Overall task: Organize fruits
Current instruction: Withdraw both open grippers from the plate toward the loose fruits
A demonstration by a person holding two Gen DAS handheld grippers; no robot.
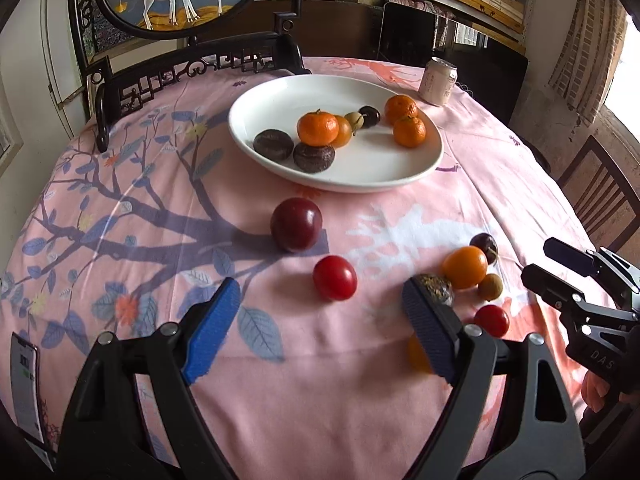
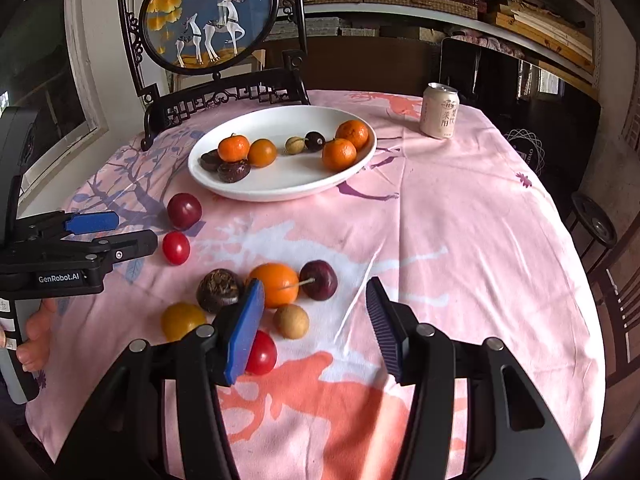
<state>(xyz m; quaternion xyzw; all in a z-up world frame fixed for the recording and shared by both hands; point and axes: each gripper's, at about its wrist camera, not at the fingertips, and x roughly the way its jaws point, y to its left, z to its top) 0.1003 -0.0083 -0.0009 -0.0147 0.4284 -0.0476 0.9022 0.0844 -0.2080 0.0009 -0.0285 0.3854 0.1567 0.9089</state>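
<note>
A white plate (image 1: pixel 360 168) (image 2: pixel 288 180) at the far side of the table holds several tangerines, dark fruits and a longan. Loose on the pink cloth lie a dark plum (image 1: pixel 296 224) (image 2: pixel 184 211), a red tomato (image 1: pixel 335 278) (image 2: pixel 176 248), an orange fruit (image 2: pixel 276 284), a cherry (image 2: pixel 319 280), a dark wrinkled fruit (image 2: pixel 219 291), a yellow tomato (image 2: pixel 182 320), a longan (image 2: pixel 291 321) and a second red tomato (image 2: pixel 262 354). My left gripper (image 1: pixel 320 328) (image 2: pixel 120 234) is open just short of the first red tomato. My right gripper (image 2: pixel 314 328) (image 1: pixel 539 258) is open over the longan, not touching it.
A drink can (image 1: pixel 438 80) (image 2: pixel 439 110) stands at the table's far right. A carved dark chair (image 1: pixel 180 68) with a round deer panel sits behind the plate. Another wooden chair (image 1: pixel 600 184) is at the right edge. A flat labelled item (image 1: pixel 24 384) lies at the near left.
</note>
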